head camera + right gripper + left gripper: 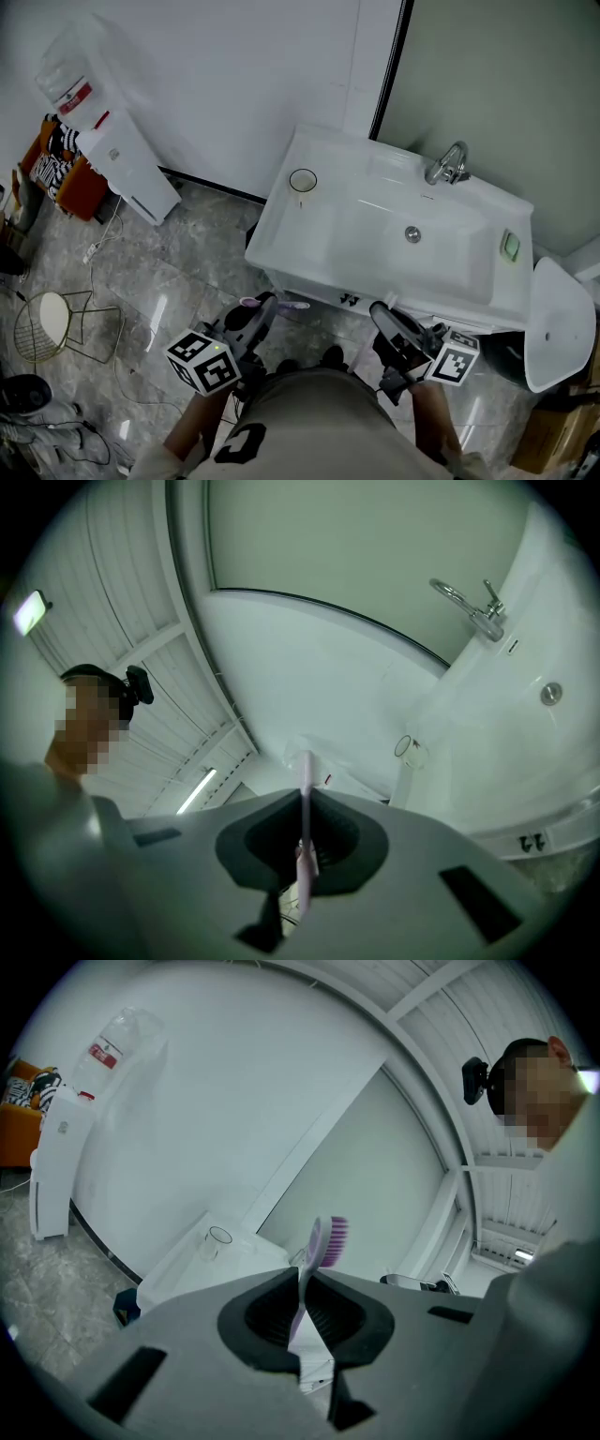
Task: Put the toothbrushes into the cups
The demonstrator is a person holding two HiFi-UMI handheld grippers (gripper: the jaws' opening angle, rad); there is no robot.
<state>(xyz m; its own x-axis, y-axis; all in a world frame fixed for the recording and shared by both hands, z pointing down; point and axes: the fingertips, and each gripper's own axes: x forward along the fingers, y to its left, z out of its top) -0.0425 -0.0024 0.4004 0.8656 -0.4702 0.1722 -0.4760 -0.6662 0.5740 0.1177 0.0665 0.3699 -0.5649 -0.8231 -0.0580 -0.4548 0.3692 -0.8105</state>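
Left gripper, fingers clenched on the purple toothbrush, bristles up. Right gripper pinches the pale pink toothbrush. The cup sits on the sink corner ahead.

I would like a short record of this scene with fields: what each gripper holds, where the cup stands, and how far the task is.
left gripper: jaws shut on a toothbrush with purple bristles, head sticking out past the jaws
right gripper: jaws shut on a pale pink toothbrush
cup: clear, upright, looks empty
cup place: on the sink, at its far left corner in the head view
faucet: at the far rim, right of the cup
task state: no toothbrush in the cup yet; only one cup shows
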